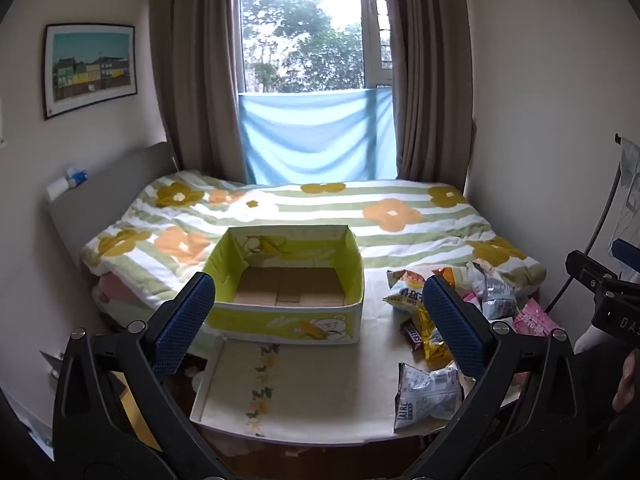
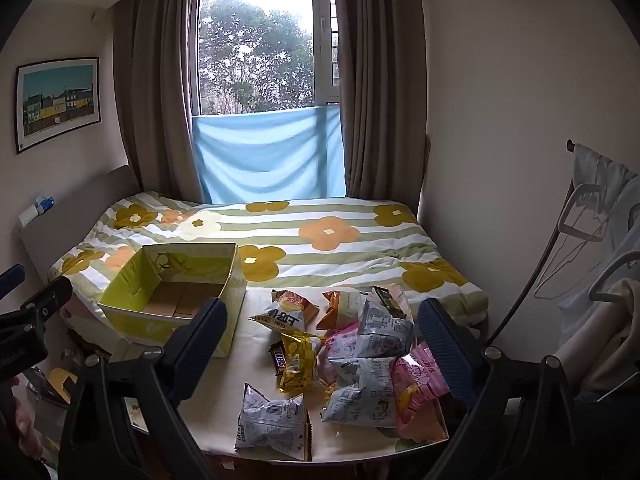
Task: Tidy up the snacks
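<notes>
Roughly ten snack packets lie in a loose heap on the right half of the tabletop [image 2: 224, 392], while the yellow-green cardboard box [image 1: 288, 280] sits empty at its far left, against the edge of the bed [image 2: 328, 240]. Nearest the front is a grey-white crisp bag [image 2: 270, 424], lying alone; behind it sit a gold foil pack [image 2: 298, 364] and a Snickers bar [image 2: 279, 360], touching each other. To the right, more grey-white bags overlap a pink packet [image 2: 420, 376], with an orange-topped bag [image 2: 286, 312] at the back.

Both tools hang above the near edge with nothing in them: the left hand-held gripper [image 1: 320, 324] has its jaws spread wide and faces the box, and the right hand-held gripper [image 2: 320, 344] is equally wide open, facing the heap.

These packets should handle as light, soft and crinkly things; the air-filled bags will give under pressure and their contents probably crush easily, and the foil is likely slippery. A pinch on a crimped end seam or a corner looks safer than squeezing the puffed middle. The lone front bag seems the easiest first pick, as nothing overlaps it.
</notes>
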Motion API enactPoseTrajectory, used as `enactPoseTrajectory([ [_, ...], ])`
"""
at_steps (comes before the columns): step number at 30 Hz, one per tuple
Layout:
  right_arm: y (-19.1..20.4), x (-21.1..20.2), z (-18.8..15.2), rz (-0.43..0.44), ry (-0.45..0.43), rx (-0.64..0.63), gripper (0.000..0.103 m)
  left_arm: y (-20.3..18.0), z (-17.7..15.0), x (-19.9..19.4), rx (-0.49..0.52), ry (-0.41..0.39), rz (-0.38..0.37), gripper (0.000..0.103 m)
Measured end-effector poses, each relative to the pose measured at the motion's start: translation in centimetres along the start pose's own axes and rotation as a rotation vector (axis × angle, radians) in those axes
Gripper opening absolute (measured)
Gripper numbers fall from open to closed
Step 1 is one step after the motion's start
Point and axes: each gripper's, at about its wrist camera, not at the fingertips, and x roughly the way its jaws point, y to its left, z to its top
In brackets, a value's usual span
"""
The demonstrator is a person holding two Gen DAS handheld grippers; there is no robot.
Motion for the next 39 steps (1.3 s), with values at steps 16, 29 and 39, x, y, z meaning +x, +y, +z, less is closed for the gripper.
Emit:
enactPoseTrajectory([
  [16, 0.23, 0.1, 0.06, 0.007, 0.003, -0.001, 0.095, 0.17, -0.16, 0.36, 0.008, 0.0, -0.016, 0.103],
  [29, 0.4, 0.27, -0.07, -0.008, 0.004, -0.003, 0.095, -0.19, -0.13, 0.56, 0.018, 0.013, -0.036, 0.103],
  [39, -0.25, 0.3, -0.12, -0.007, 0.014, 0.003, 0.095, -0.23, 0.08, 0.48, 0.022, 0.016, -0.046, 0.103],
])
